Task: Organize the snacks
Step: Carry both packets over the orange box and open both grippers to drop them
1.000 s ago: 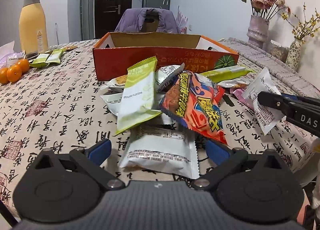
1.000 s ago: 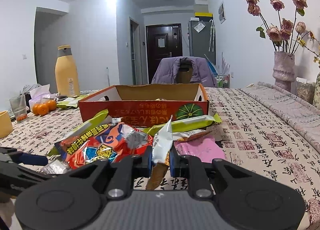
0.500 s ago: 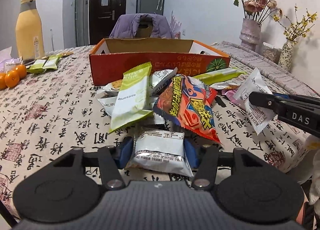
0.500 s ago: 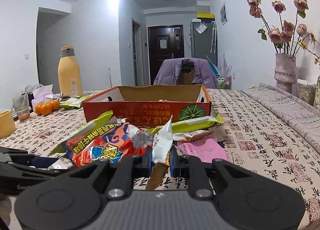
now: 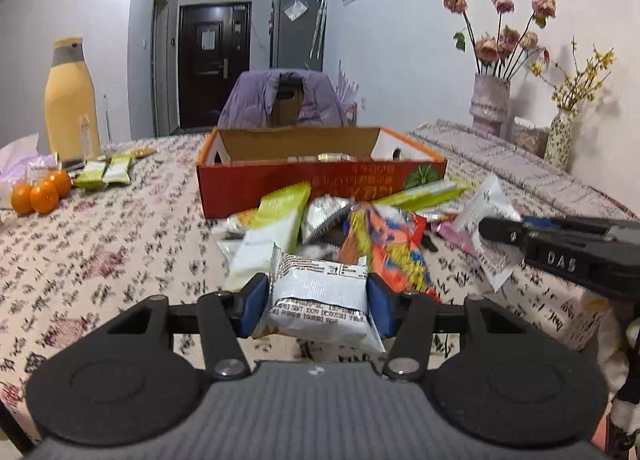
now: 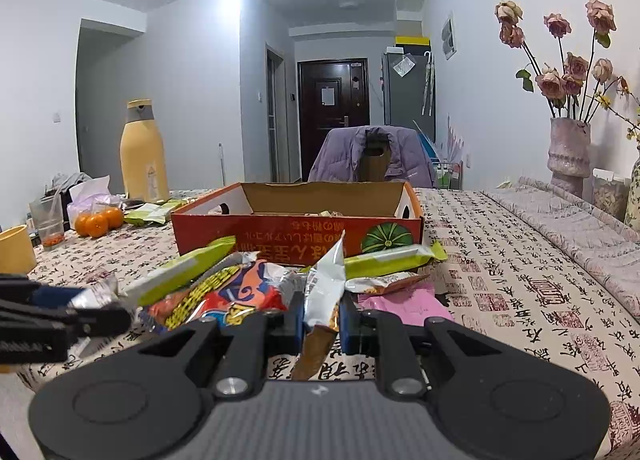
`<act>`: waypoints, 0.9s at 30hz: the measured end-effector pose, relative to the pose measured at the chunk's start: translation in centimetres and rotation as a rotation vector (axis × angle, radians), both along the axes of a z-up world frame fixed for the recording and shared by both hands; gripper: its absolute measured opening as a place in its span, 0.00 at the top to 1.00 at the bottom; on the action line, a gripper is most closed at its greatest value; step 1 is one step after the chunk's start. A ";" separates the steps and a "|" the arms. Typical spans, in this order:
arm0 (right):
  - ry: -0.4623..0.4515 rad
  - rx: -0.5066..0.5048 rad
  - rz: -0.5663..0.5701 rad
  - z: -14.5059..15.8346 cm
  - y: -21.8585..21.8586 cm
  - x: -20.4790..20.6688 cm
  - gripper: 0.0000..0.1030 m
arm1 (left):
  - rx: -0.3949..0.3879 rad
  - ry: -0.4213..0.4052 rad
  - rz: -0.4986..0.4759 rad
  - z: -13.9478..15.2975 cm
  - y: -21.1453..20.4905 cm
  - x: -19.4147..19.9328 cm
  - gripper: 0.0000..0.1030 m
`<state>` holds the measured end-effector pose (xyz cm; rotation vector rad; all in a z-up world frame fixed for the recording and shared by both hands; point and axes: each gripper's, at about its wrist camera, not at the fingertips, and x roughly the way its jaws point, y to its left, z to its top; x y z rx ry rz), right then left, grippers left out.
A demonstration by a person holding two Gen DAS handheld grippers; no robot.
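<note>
**Both claws loaded, carton waiting beyond the pile**

The left claw (image 5: pixel 316 300) is clamped across a silver-white snack packet (image 5: pixel 318 292), gripped by its sides at the near edge of the pile, likely so it comes free without dragging its neighbours. The right claw (image 6: pixel 320 320) is pinched tight on a thin silver sachet (image 6: pixel 326 284) standing on edge. Both point toward the orange carton (image 6: pixel 296 232) just beyond the heap on the counter (image 6: pixel 520 280), the probable drop spot.
</note>
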<state>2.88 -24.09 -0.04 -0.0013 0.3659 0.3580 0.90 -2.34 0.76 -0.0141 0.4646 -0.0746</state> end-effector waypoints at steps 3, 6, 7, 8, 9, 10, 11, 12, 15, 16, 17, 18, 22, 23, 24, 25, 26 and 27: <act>-0.008 0.002 -0.001 0.3 0.0 0.2 0.85 | 0.003 -0.031 0.003 0.9 0.0 -0.1 0.47; -0.018 0.003 -0.001 0.6 0.1 0.6 0.85 | 0.008 -0.055 0.006 1.7 0.0 0.4 0.47; -0.021 0.003 -0.001 0.7 0.1 0.7 0.85 | 0.010 -0.065 0.009 2.0 0.0 0.6 0.47; -0.026 0.003 -0.001 0.9 0.2 0.9 0.85 | 0.009 -0.073 0.015 2.2 0.0 0.9 0.47; -0.031 0.002 -0.001 1.0 0.3 1.1 0.85 | 0.007 -0.081 0.020 2.5 0.0 1.2 0.47; -0.036 0.002 -0.001 1.2 0.4 1.3 0.85 | 0.005 -0.088 0.021 2.8 0.0 1.5 0.47; -0.041 0.003 -0.002 1.3 0.5 1.6 0.85 | 0.006 -0.095 0.024 3.0 0.1 1.9 0.47; -0.046 0.004 -0.001 1.5 0.6 1.9 0.85 | 0.008 -0.101 0.030 3.3 0.0 2.4 0.47; -0.062 0.010 -0.002 2.2 0.7 3.1 0.85 | 0.012 -0.126 0.037 4.3 0.0 3.8 0.47; -0.065 0.013 -0.002 2.4 0.8 3.5 0.85 | 0.015 -0.132 0.038 4.6 0.0 4.3 0.47; -0.069 0.017 -0.002 2.7 0.9 4.0 0.85 | 0.016 -0.136 0.039 4.9 0.1 4.9 0.47; -0.072 0.021 -0.001 3.0 1.0 4.6 0.85 | 0.015 -0.136 0.040 5.2 0.1 5.5 0.47; -0.080 0.028 0.002 4.0 1.2 6.7 0.85 | 0.012 -0.136 0.051 6.8 0.7 8.3 0.47; -0.083 0.028 0.001 4.3 1.3 7.2 0.85 | 0.012 -0.136 0.055 7.1 1.0 9.0 0.47; -0.088 0.026 -0.001 4.6 1.4 7.8 0.85 | 0.012 -0.135 0.059 7.5 1.2 9.8 0.47; -0.091 0.025 -0.002 4.8 1.5 8.4 0.85 | 0.008 -0.133 0.064 7.8 1.4 10.6 0.47; -0.094 0.025 -0.003 5.1 1.7 9.1 0.85 | 0.004 -0.131 0.068 8.1 1.7 11.2 0.47; -0.094 0.026 -0.002 5.3 1.8 9.8 0.85 | -0.001 -0.129 0.073 8.3 1.9 12.0 0.47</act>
